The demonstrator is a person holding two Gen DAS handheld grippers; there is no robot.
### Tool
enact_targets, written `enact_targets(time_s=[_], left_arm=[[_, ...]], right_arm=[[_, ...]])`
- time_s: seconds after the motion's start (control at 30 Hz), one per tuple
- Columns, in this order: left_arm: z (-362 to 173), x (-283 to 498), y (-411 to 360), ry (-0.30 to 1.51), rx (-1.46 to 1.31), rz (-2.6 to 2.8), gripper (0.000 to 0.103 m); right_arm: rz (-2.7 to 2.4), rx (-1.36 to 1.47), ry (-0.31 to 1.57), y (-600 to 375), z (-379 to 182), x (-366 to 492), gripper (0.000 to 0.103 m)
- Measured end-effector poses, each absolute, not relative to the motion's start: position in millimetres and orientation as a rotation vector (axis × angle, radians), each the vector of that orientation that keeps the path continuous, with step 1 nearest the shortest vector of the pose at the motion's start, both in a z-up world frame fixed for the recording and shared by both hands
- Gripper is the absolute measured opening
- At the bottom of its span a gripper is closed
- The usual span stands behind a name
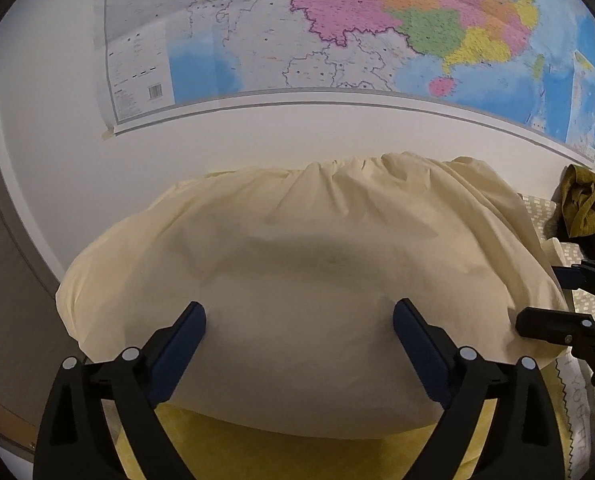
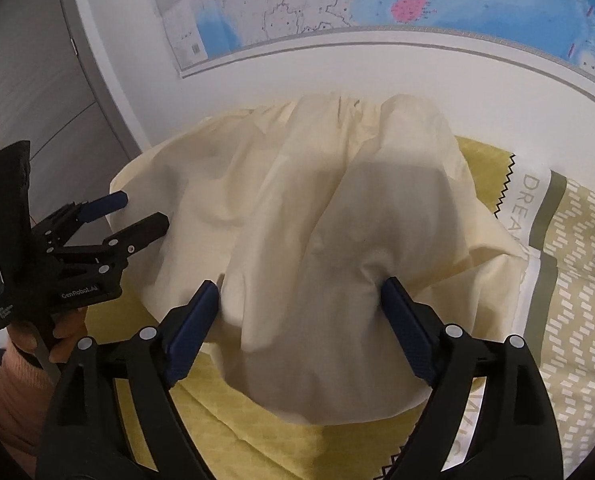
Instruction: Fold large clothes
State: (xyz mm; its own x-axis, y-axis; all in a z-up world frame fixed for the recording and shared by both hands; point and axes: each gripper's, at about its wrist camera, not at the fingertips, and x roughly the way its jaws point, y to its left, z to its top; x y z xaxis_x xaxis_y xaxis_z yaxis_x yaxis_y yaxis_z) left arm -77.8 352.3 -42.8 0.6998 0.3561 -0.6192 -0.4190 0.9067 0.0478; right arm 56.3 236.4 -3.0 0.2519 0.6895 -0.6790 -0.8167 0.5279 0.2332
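- One big cream garment (image 1: 309,280) lies bunched on the bed, on top of a yellow-green bedspread (image 2: 233,428). Its gathered, ruched edge points at the wall and its long axis runs side to side across the bed; I honestly can't tell what kind of clothing it is.
- Left gripper (image 1: 299,314) is spread wide, nothing pinched. The cloth's near edge sits between its blue pads (image 1: 185,344), which rest against the fabric.
- Right gripper (image 2: 299,292) is also spread wide, with a puffy fold of the garment bulging between its fingers and not clamped. In the left view its tips sit right at the cloth's right-hand edge.
- Two grippers, one garment being worked.
- Around it: a big coloured wall map (image 1: 337,28) taped up above the bed, plus an olive-green piece of clothing (image 1: 585,204) heaped over on the right by the wall.
- A patterned pillow or cover with white dashes and "DREA…" lettering (image 2: 569,272) lies just beside the garment on the right.
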Motion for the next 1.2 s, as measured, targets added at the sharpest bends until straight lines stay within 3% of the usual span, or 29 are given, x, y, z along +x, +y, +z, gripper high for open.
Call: enact_targets(time_s=[0.3, 1.2], left_arm=[[-32.3, -93.2, 320.7, 0.651, -0.103, 0.495, 0.096], [-43.3, -155.0, 252.9, 0.689, -0.200, 0.578, 0.096]], right_arm=[[1.024, -0.159, 0.747, 214.3, 8.2, 30.7, 0.097], [0.987, -0.225, 0.675, 163.2, -3.8, -44.9, 0.097]])
